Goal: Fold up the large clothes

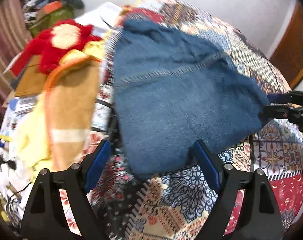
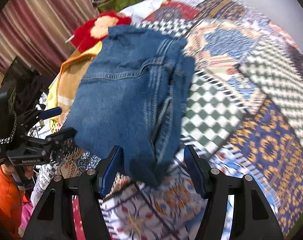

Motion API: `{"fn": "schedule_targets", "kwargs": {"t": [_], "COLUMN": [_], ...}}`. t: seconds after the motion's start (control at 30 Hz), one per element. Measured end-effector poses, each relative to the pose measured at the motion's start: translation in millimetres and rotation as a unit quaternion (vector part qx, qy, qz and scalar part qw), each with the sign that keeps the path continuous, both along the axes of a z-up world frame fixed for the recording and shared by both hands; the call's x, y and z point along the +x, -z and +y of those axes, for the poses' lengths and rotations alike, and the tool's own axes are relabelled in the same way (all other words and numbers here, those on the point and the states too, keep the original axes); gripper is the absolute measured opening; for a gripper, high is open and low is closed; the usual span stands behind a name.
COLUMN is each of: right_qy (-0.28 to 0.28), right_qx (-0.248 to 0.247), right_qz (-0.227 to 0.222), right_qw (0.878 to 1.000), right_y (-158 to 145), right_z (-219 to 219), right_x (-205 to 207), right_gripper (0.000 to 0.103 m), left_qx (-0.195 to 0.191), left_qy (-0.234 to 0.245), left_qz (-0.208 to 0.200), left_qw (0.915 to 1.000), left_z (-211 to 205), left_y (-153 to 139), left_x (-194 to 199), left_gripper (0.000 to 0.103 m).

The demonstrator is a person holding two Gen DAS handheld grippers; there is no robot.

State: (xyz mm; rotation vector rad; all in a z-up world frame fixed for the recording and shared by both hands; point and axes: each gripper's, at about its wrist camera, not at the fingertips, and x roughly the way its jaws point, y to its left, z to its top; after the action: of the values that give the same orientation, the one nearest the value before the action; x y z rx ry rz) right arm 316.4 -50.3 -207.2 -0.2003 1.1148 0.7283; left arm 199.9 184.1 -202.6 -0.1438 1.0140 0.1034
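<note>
Patchwork bedspread [image 1: 191, 200], clutter upper left. Folded blue jeans [image 1: 171, 100] lie frame centre. Left gripper [image 1: 151, 166] and right gripper [image 2: 151, 170] gape, gripping nothing. Fold looks released; next move probably needs another garment.

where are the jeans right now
The folded blue jeans lie on the patchwork bedspread, centre-left in the right wrist view, just right of the tan and yellow cloth pile and below the red fluffy item.

folded jeans [image 2: 129, 100] mid-bed, clothes heap [image 1: 57, 84] crowding their left, patterned bedspread [image 2: 251, 104] bare to the right
</note>
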Motion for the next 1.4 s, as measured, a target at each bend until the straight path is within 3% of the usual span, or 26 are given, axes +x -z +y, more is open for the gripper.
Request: {"fn": "schedule_targets", "kwargs": {"t": [0.13,0.27,0.5,0.7,0.83,0.97,1.03,1.1,1.2,1.4], "right_qy": [0.01,0.015,0.022,0.046,0.053,0.062,0.064,0.071,0.084,0.102], "right_qx": [0.044,0.097,0.201,0.244,0.254,0.239,0.23,0.224,0.217,0.211], "right_qz": [-0.057,-0.129,-0.269,-0.341,-0.36,-0.373,-0.372,-0.371,-0.379,-0.381], "right_qw": [0.997,0.987,0.942,0.907,0.896,0.894,0.897,0.899,0.895,0.894], "right_y": [-50,-103,-190,-229,-236,-233,-231,-228,-224,-223], "right_z": [-19,-19,-34,-50,-56,-56,-55,-54,-58,-62], "right_x": [-24,-54,-126,-181,-210,-227,-233,-236,-242,-239], "right_gripper": [0.062,0.062,0.062,0.062,0.062,0.062,0.067,0.083,0.096,0.101], "left_qx": [-0.007,-0.006,0.028,0.063,0.099,0.1,0.098,0.097,0.095,0.089], "left_qy": [-0.027,-0.035,-0.021,-0.021,-0.039,-0.049,-0.055,-0.057,-0.063,-0.066], "left_qz": [-0.061,-0.152,-0.301,-0.386,-0.407,-0.408,-0.409,-0.408,-0.406,-0.405], "left_qw": [0.9978,0.9877,0.9531,0.9203,0.9073,0.9062,0.9058,0.9062,0.9066,0.9078], "left_z": [5,-5,-46,-78,-94,-102,-103,-103,-102,-102], "left_y": [-45,-105,-194,-231,-237,-235,-233,-231,-229,-227], "left_x": [-23,-51,-109,-159,-181,-192,-195,-197,-198,-200], "left_gripper": [0.085,0.085,0.085,0.085,0.085,0.093,0.098,0.101,0.103,0.103]}}
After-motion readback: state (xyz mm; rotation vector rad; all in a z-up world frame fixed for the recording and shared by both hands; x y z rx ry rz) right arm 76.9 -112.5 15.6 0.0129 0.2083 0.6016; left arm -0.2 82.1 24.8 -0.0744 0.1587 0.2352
